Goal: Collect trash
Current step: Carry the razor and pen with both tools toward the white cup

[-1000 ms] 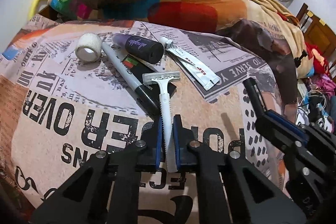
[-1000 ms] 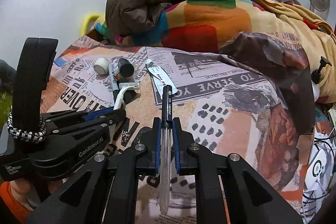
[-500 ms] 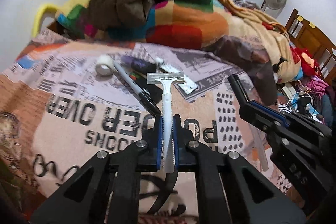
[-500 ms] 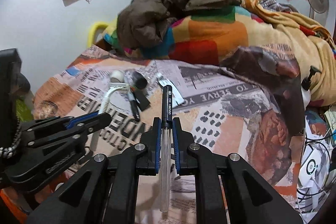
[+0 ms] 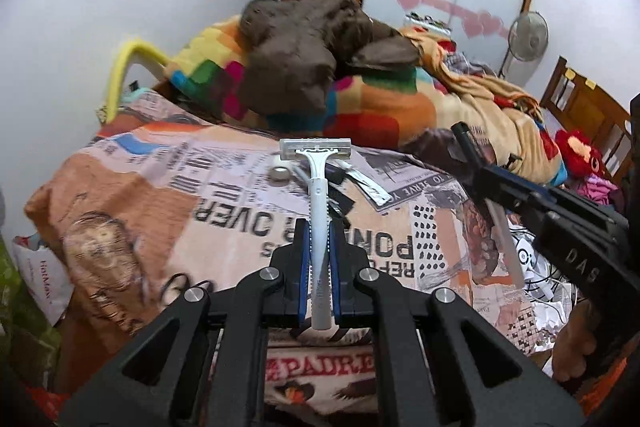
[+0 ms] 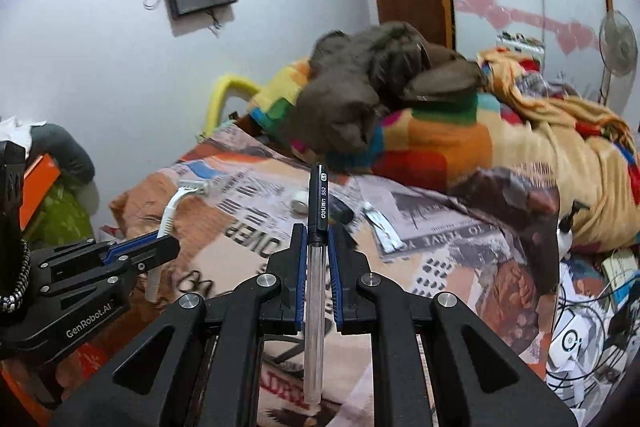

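Note:
My left gripper (image 5: 319,227) is shut on a white disposable razor (image 5: 318,195), its head pointing up and away, held well above the bed. My right gripper (image 6: 318,231) is shut on a pen (image 6: 317,219) with a black cap and clear barrel. In the left wrist view the right gripper (image 5: 472,155) reaches in from the right with the pen (image 5: 505,239). From the right wrist camera the left gripper (image 6: 168,245) shows at the left with the razor (image 6: 176,203). On the newspaper-print bedcover (image 5: 224,203) remain a white tape roll (image 5: 280,174), a flattened tube (image 5: 370,187) and dark items partly hidden behind the razor.
A brown jacket (image 5: 304,55) lies on a colourful blanket (image 5: 380,107) at the back of the bed. A white plastic bag (image 5: 40,267) sits on the floor at the left. Cables and papers (image 6: 588,311) clutter the floor at the right. A fan (image 5: 528,37) stands by the wall.
Both grippers have risen and pulled back from the bed, carrying the razor and the pen. The remaining items on the cover now look smaller and farther away.

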{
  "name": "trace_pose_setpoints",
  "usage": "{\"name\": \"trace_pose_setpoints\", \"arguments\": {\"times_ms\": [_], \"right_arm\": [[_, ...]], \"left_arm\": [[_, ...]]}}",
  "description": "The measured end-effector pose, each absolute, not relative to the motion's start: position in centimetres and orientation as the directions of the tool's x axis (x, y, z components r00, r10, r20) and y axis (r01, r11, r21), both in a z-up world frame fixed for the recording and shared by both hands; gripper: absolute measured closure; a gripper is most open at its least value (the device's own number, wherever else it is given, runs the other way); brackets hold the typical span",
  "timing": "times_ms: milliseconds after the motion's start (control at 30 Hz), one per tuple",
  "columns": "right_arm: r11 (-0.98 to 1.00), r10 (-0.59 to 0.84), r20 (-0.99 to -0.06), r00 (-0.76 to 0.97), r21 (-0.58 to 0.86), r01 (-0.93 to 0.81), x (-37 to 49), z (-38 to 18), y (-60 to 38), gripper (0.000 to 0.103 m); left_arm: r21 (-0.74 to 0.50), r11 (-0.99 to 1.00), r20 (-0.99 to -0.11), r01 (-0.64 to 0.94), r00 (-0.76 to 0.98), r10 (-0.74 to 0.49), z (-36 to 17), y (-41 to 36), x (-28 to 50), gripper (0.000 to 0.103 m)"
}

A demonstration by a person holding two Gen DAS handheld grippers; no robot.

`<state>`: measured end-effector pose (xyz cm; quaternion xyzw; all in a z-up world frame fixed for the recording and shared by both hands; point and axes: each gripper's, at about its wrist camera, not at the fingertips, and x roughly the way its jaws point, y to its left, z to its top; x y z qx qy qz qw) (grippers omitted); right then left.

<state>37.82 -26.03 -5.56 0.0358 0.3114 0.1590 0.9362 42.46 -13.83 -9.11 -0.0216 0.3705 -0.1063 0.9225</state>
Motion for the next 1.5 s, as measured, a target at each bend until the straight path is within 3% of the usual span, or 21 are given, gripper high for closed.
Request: {"name": "trace_pose_setpoints", "arguments": {"times_ms": [333,767,1233,1500], "right_arm": [[0.910,0.403,-0.521,0.753,0.137,-0.392,33.1,-1.5,-20.4,0.093],[0.822,0.532,-0.533,0.658,0.140,-0.552,28.7,-1.8,-10.0,0.093],[0.691,0.614,-0.602,0.511,0.097,-0.716,25.5,-4.4,3.1,0.093],[0.619,0.608,-0.691,0.392,0.102,-0.779,24.5,-8.9,9.4,0.093]], "left_arm": [[-0.073,0.994,-0.635,0.085,0.764,-0.113,-5.6,-6.6,35.0,0.095],[-0.081,0.993,-0.600,-0.088,0.800,0.022,-4.4,5.2,26.0,0.095],[-0.119,0.947,-0.619,-0.298,0.768,0.164,-8.4,17.7,18.9,0.095],[-0.132,0.907,-0.688,-0.399,0.696,0.206,-13.6,23.5,16.9,0.095]]}}
